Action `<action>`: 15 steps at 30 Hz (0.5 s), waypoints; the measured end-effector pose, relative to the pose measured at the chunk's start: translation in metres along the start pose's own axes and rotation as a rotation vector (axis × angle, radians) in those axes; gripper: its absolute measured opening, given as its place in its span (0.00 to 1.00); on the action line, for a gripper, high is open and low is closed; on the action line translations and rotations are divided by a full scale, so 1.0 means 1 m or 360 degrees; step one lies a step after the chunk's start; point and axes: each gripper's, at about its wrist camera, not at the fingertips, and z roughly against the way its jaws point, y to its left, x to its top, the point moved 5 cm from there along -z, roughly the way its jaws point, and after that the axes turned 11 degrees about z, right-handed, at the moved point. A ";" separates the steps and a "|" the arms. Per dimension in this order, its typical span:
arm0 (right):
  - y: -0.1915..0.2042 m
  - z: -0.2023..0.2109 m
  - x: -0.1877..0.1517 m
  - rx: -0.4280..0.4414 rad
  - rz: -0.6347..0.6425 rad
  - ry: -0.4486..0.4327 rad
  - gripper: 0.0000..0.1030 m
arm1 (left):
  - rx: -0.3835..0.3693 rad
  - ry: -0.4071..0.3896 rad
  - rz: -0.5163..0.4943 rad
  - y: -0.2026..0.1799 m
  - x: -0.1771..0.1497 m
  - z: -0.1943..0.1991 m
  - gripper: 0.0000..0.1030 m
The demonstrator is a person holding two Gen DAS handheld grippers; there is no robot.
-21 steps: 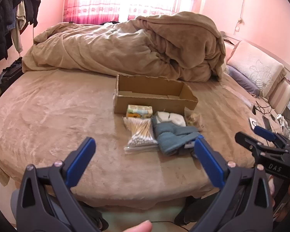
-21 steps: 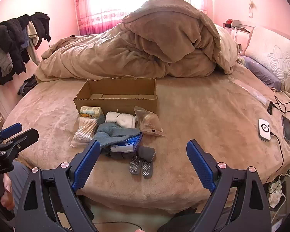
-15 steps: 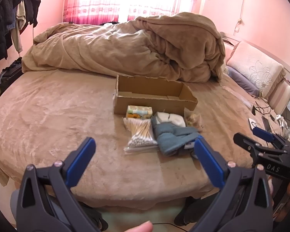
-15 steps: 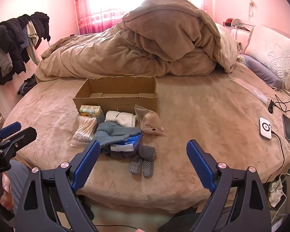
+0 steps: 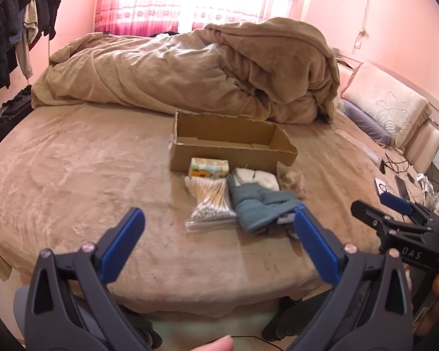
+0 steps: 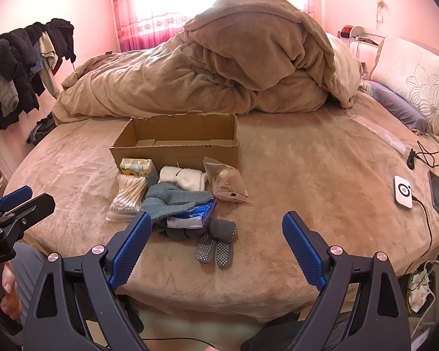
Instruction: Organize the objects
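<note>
An open cardboard box (image 5: 234, 146) (image 6: 178, 143) stands empty on the bed. In front of it lie a small tissue pack (image 5: 209, 167) (image 6: 137, 166), a bag of cotton swabs (image 5: 209, 201) (image 6: 128, 194), white socks (image 5: 257, 177) (image 6: 184, 177), a blue-grey cloth (image 5: 262, 206) (image 6: 172, 200), a clear snack bag (image 6: 225, 181), a blue-white packet (image 6: 194, 216) and dark grey grip socks (image 6: 216, 241). My left gripper (image 5: 219, 242) is open and empty, short of the pile. My right gripper (image 6: 216, 245) is open and empty, near the grip socks.
A heaped tan duvet (image 5: 190, 67) (image 6: 219, 67) lies behind the box. Pillows (image 6: 415, 87) sit at the right. A white charger (image 6: 403, 192), a phone (image 6: 437, 191) and cables lie on the bed's right edge. Clothes (image 6: 20, 67) hang at the left.
Both grippers have drifted slightly, and the views shift a little. Both stay open; nothing on the bed has moved.
</note>
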 end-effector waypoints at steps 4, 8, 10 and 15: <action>-0.001 -0.001 -0.001 -0.0002 -0.0005 0.0001 0.90 | -0.0004 0.0001 0.0000 -0.001 0.000 0.000 1.00; 0.000 -0.004 -0.002 0.0004 -0.0017 0.0005 0.90 | -0.0004 0.0000 0.0001 -0.002 0.000 0.000 1.00; 0.000 -0.004 -0.002 0.0008 -0.0021 0.0005 0.90 | -0.0005 -0.0002 0.0000 -0.002 -0.001 0.000 1.00; -0.001 -0.003 -0.002 0.0010 -0.0026 0.0005 0.90 | -0.0006 -0.0006 0.0001 -0.002 -0.001 0.000 1.00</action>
